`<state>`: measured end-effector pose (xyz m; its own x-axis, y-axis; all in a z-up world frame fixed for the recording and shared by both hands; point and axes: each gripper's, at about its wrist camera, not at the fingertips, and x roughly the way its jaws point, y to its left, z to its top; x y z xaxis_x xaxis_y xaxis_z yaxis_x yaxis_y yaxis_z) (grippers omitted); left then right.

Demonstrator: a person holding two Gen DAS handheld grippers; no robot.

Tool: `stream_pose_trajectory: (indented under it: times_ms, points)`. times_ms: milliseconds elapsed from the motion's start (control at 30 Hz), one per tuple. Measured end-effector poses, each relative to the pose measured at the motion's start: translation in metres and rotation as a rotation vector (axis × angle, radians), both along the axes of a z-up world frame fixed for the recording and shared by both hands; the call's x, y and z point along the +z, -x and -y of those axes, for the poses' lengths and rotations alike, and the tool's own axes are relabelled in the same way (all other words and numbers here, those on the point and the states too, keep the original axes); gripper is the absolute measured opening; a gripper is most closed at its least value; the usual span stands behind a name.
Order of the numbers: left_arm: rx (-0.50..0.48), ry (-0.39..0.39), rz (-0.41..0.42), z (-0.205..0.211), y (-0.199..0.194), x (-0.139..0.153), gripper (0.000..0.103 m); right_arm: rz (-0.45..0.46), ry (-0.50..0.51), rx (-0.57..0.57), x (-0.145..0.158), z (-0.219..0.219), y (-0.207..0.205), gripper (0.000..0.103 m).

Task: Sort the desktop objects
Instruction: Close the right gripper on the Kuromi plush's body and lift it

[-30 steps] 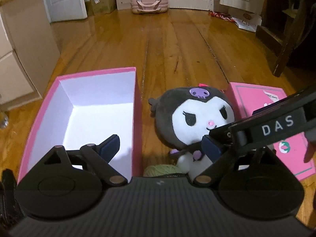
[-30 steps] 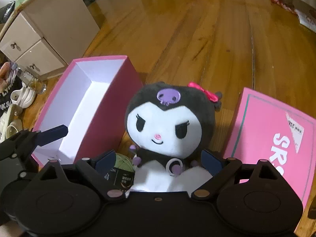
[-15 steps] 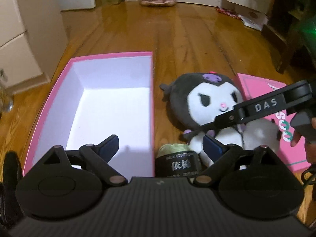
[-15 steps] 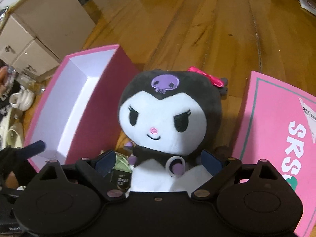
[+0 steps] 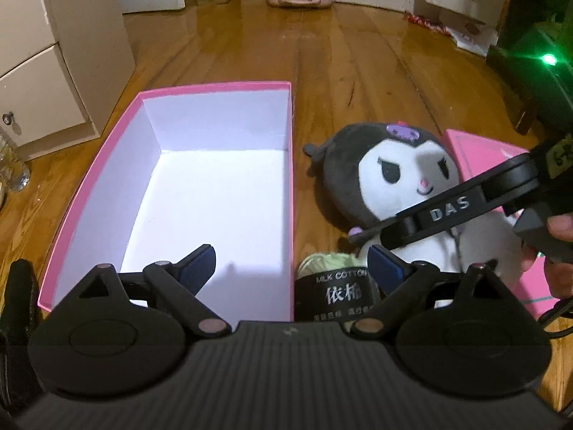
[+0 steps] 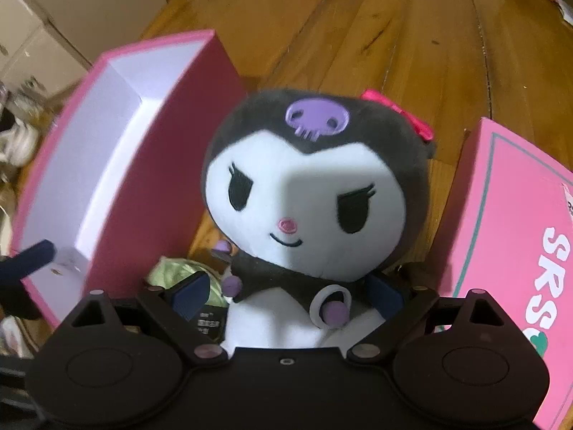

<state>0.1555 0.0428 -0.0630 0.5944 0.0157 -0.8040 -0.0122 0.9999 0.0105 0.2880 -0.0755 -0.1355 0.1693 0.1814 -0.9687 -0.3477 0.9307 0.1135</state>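
Left gripper (image 5: 290, 268): at the bottom of the left wrist view, its jaws stand apart with nothing clamped. One blue pad hangs over the white floor of the box; the other sits lower right of centre, just beside the yarn ball.
Right gripper (image 6: 286, 294): at the bottom of the right wrist view, jaws wide apart. The toy's white body lies between the two blue pads. I cannot tell whether the pads press on it, and the plush does not look squeezed.
Plush toy (image 6: 308, 193): black and white with a purple skull mark and a red bow. It fills the centre of the right wrist view, head above the jaws, body down between them. In the left wrist view it lies at centre right (image 5: 401, 179), on the wooden floor (image 5: 340, 57) between the box and the lid.
Pink box (image 5: 290, 186): open, white inside, at centre left of the left wrist view; its right wall runs down between the left gripper's pads.
Yarn ball (image 5: 333, 265): pale green with a black label band, low in the centre of the frame, touching the box's outer wall and just beside the toy.
Pink lid (image 6: 519, 222): flat at the right edge of the right wrist view, white letters on top, close beside the toy.
Person's hand (image 5: 558, 251): at the right edge of the left wrist view, holding the other gripper's black handle.
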Motion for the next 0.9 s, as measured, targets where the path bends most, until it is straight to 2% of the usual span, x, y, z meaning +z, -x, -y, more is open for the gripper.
stream_pose_trajectory:
  times_ms: [100,200,333,400,500,533,700,800,900]
  points:
    - [-0.023,-0.034,0.005,0.002,0.001,0.002,0.092,0.002,0.047,0.026,-0.010,-0.005,0.004,0.097]
    - [-0.026,-0.035,0.011,0.001,0.000,0.001,0.093,0.007,0.057,0.046,-0.019,-0.005,0.006,0.097]
    - [-0.013,-0.012,0.009,-0.003,-0.002,-0.002,0.093,0.011,0.025,0.020,-0.026,0.001,0.006,0.100]
    - [-0.003,-0.018,0.003,-0.003,-0.002,-0.004,0.094,0.024,0.017,0.010,-0.024,0.001,0.008,0.097]
    - [-0.007,-0.147,-0.014,0.007,-0.002,-0.010,0.094,0.063,0.020,0.015,-0.017,0.001,0.017,0.091]
    - [-0.017,-0.161,-0.007,0.009,-0.001,-0.010,0.094,0.083,0.028,0.016,-0.015,0.000,0.022,0.090]
    - [-0.022,-0.111,0.014,0.009,0.002,-0.005,0.094,0.123,0.012,-0.014,-0.009,0.003,0.035,0.087]
    - [-0.013,-0.085,0.020,0.006,0.002,-0.003,0.094,0.083,0.006,-0.005,-0.006,0.004,0.036,0.090]
    - [0.005,-0.058,0.020,0.002,0.001,-0.003,0.094,0.006,0.009,-0.042,-0.005,0.002,0.025,0.094]
